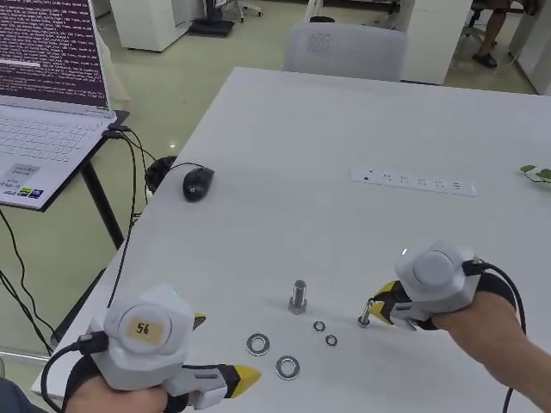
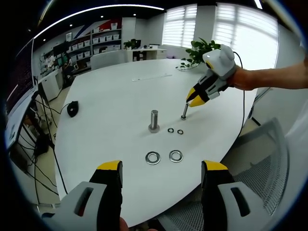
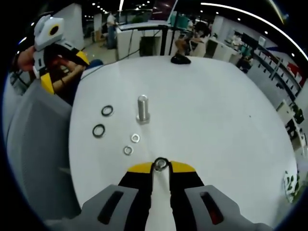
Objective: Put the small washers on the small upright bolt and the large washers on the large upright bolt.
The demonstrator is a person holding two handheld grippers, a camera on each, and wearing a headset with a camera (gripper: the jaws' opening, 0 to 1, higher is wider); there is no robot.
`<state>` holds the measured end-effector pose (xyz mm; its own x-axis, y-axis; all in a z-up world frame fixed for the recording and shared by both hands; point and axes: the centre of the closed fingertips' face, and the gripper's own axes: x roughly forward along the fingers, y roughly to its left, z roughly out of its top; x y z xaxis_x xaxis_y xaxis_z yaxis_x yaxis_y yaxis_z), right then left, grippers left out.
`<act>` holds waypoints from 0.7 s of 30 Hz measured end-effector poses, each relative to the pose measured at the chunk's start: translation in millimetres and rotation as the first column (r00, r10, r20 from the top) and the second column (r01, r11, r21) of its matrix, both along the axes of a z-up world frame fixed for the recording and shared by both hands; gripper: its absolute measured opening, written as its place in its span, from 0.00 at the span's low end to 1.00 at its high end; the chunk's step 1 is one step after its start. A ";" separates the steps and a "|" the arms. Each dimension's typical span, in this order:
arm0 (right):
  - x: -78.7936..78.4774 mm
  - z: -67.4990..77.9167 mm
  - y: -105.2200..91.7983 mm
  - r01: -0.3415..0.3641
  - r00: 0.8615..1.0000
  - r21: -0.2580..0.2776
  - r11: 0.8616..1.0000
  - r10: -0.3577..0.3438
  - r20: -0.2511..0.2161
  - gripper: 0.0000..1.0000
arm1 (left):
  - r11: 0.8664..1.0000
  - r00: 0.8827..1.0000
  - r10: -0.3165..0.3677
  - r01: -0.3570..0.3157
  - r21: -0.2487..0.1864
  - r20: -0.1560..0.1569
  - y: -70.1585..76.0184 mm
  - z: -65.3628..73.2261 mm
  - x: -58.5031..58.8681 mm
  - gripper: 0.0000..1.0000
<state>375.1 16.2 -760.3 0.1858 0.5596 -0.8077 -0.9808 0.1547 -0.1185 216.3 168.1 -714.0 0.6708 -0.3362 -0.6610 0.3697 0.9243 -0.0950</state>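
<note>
**Head view.** White table (image 1: 344,129) with the large bolt (image 1: 298,295) standing upright at lower centre. The right gripper (image 1: 372,315), at the lower right of the frame, has its jaws pressed together on the small bolt (image 1: 364,321), which stands on the table to the right of the large bolt. Two small washers (image 1: 319,326) lie flat between the two bolts and slightly below them. Two large washers (image 1: 257,345) lie to the lower left of these, apart from each other. The left gripper (image 1: 244,376) is at the bottom left, its yellow tip pointing toward the large washers. Mouse (image 1: 197,183) at centre left, power strip (image 1: 413,181) at upper right, laptop (image 1: 43,129) at upper left.

**Left gripper view.** Own jaws spread wide with nothing between them; washers and bolts lie above them in the frame.

**Right gripper view.** Yellow tips closed about the small bolt's head at lower centre
</note>
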 end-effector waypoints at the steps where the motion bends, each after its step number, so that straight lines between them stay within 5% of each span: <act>1: 0.0 -0.4 -0.1 -0.001 1.000 -0.002 1.000 0.001 -0.001 0.13 | 1.000 1.000 0.000 0.000 -0.001 0.000 -0.2 0.0 0.1 0.66; 21: 0.6 -6.8 1.7 -0.025 1.000 -0.052 0.998 0.025 -0.006 0.14 | 1.000 1.000 0.000 0.000 0.000 0.000 0.5 0.1 1.1 0.66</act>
<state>375.8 17.9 -767.0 0.1675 0.5211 -0.8369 -0.9850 0.1238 -0.1201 217.3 168.6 -713.9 0.6706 -0.3362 -0.6613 0.3694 0.9244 -0.0953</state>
